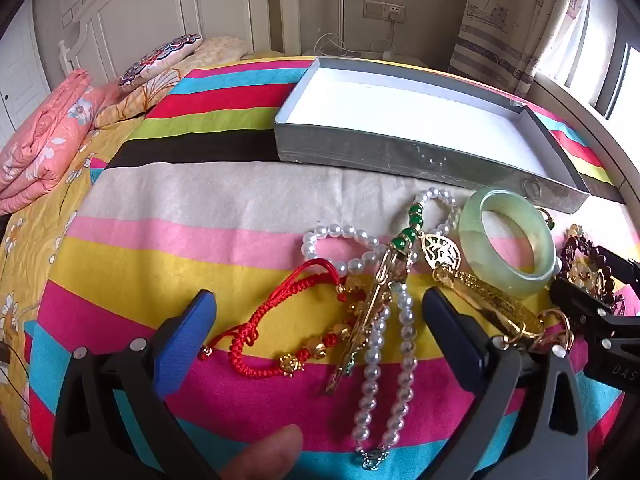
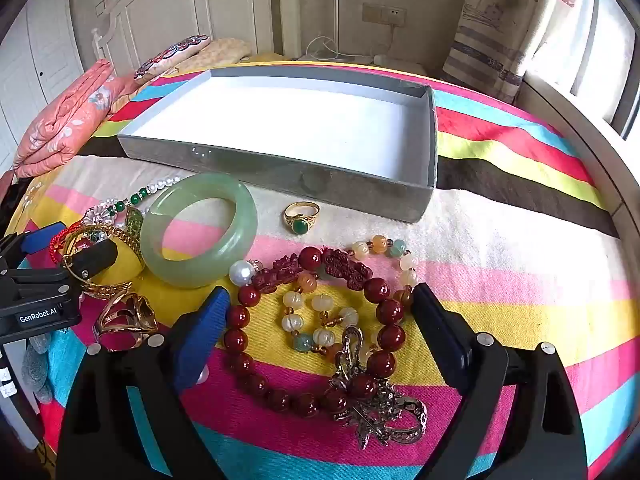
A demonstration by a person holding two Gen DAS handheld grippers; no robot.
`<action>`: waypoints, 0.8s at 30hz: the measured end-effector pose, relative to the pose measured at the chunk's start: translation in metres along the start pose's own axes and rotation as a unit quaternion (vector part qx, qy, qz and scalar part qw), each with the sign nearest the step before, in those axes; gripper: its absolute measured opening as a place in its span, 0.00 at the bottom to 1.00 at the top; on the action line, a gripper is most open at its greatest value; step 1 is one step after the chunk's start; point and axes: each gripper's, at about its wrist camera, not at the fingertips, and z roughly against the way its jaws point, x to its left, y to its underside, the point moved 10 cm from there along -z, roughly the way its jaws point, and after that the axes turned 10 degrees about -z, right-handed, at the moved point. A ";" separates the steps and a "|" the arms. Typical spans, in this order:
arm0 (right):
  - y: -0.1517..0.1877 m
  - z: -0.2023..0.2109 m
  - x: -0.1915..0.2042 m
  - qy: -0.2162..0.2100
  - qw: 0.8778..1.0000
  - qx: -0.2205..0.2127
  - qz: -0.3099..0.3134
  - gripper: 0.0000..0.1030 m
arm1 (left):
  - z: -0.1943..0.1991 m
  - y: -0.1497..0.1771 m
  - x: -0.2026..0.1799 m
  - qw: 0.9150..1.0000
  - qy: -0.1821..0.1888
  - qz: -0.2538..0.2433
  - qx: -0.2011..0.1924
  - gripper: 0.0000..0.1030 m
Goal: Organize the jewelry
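Note:
Jewelry lies scattered on a striped cloth in front of a grey box [image 1: 432, 160] [image 2: 280, 176] with a white inside, which holds nothing. My left gripper [image 1: 320, 320] stands open over a red cord bracelet [image 1: 280, 336], a pearl necklace [image 1: 384, 360] and a gold hairpin [image 1: 372, 312]. A pale green jade bangle [image 1: 508, 240] [image 2: 200, 232] lies between the two grippers. My right gripper [image 2: 320, 308] stands open around a dark red bead bracelet [image 2: 312, 344], a pale bead bracelet [image 2: 320, 312] and a silver brooch [image 2: 372, 408]. A gold ring with a green stone [image 2: 301, 218] lies near the box.
Folded pink bedding [image 1: 44, 140] and pillows [image 1: 160, 60] lie at the far left before a white headboard. A window and curtain [image 2: 500, 40] are at the right. A fingertip [image 1: 264, 456] shows at the bottom of the left wrist view. A gold ring [image 2: 128, 316] lies left of my right gripper.

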 end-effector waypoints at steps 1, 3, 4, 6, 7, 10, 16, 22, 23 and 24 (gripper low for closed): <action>0.000 0.000 0.000 0.000 1.000 -0.002 0.000 0.85 | 0.000 0.000 0.000 1.000 0.000 0.000 -0.001 0.98; 0.000 0.000 0.000 0.000 1.000 0.001 0.000 0.85 | 0.000 0.000 0.000 1.000 0.000 0.000 0.000 0.98; 0.000 0.000 0.000 0.000 1.000 0.001 0.000 0.85 | 0.000 0.000 0.000 1.000 0.000 0.000 0.000 0.98; 0.000 0.000 0.000 0.000 1.000 0.001 0.000 0.85 | 0.000 0.000 0.000 1.000 0.000 0.000 0.000 0.98; 0.000 0.000 0.000 0.000 1.000 0.000 0.000 0.85 | 0.000 0.000 0.000 1.000 0.000 0.000 0.000 0.98; 0.000 0.000 0.000 0.000 1.000 0.001 0.000 0.85 | 0.000 0.000 0.000 1.000 0.000 0.000 0.000 0.98; 0.000 0.000 0.000 0.000 1.000 0.001 0.000 0.85 | 0.000 0.000 0.000 1.000 0.000 0.000 0.000 0.98; 0.000 0.000 0.000 0.000 1.000 0.001 0.000 0.85 | 0.000 0.000 0.000 1.000 0.000 0.000 0.000 0.98; 0.000 0.000 0.000 -0.001 1.000 0.002 -0.001 0.85 | 0.000 0.000 0.000 1.000 0.000 0.000 0.000 0.98; 0.000 0.000 0.000 -0.001 1.000 0.001 0.000 0.86 | 0.000 0.000 0.000 1.000 -0.001 0.000 0.000 0.98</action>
